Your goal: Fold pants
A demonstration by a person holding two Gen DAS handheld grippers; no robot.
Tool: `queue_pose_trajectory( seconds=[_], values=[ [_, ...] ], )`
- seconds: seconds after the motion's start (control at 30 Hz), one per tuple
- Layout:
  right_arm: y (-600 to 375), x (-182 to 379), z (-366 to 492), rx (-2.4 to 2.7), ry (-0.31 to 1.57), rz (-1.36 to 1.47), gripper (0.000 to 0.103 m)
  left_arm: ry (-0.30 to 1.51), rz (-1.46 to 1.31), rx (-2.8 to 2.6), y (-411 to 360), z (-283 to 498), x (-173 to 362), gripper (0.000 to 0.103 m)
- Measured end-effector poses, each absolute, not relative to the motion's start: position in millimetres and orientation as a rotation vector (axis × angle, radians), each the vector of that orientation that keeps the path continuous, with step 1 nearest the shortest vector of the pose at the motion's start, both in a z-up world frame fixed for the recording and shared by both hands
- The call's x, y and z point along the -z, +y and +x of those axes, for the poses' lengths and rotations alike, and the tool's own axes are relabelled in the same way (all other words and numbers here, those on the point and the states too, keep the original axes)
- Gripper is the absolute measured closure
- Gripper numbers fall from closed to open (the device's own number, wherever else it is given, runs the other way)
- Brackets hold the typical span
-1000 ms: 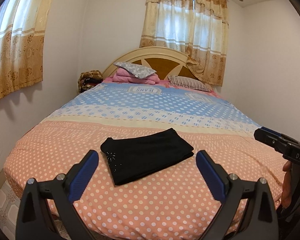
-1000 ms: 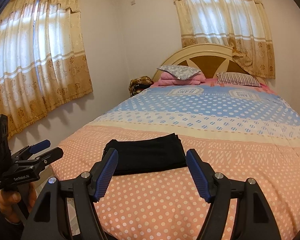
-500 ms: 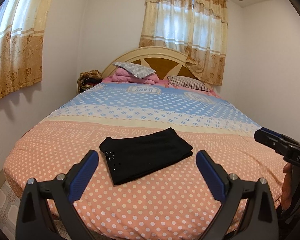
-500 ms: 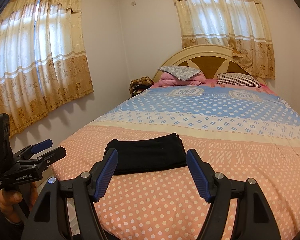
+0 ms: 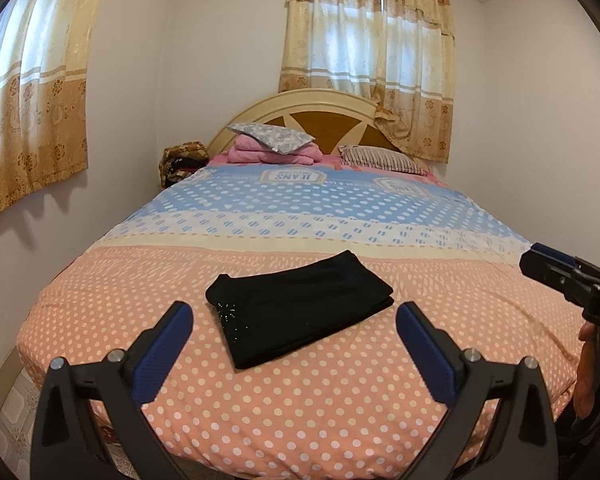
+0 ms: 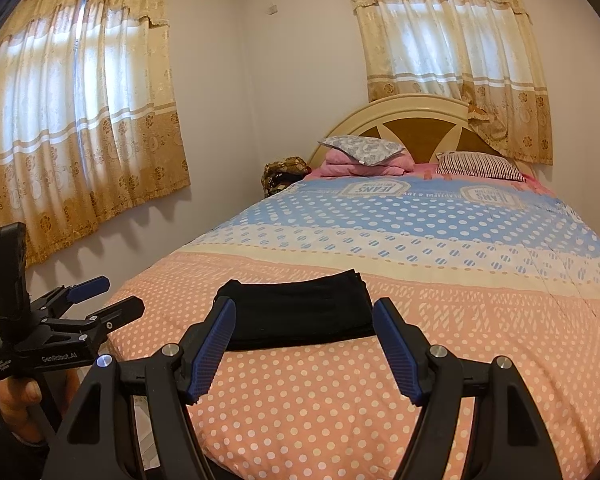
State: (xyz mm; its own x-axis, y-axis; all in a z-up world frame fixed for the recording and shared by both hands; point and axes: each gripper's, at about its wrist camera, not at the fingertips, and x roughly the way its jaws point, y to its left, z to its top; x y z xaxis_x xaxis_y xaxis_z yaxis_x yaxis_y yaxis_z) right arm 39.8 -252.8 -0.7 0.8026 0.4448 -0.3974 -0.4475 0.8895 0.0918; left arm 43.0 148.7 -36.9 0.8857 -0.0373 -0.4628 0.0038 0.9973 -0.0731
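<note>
Black pants (image 5: 300, 304) lie folded into a flat rectangle on the pink dotted end of the bed (image 5: 340, 400), also seen in the right wrist view as black pants (image 6: 296, 312). My left gripper (image 5: 292, 316) is held off the bed's foot edge, open and empty, short of the pants. My right gripper (image 6: 304, 312) hangs the same way, open with nothing between its blue pads. Each gripper appears in the other's view: the left gripper (image 6: 112, 296) at the left, the right one at the right edge, a hand on each handle.
The bed has a polka-dot cover, pink near me and blue further up. Pillows (image 5: 272, 138) and a pink folded blanket (image 5: 276, 154) lie by the cream headboard (image 5: 320, 108). Curtained windows on the left and back walls. A patterned bundle (image 5: 180, 158) sits in the corner.
</note>
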Motion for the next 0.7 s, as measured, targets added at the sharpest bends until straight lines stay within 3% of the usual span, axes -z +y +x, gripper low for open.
queue_pose_trajectory(
  seconds=[0.7],
  values=[
    [-246.6, -1.7, 28.8, -0.489, 0.390, -0.038, 0.031, 0.485, -0.089, -0.011, 155.7, 44.5, 39.1, 0.000]
  ],
)
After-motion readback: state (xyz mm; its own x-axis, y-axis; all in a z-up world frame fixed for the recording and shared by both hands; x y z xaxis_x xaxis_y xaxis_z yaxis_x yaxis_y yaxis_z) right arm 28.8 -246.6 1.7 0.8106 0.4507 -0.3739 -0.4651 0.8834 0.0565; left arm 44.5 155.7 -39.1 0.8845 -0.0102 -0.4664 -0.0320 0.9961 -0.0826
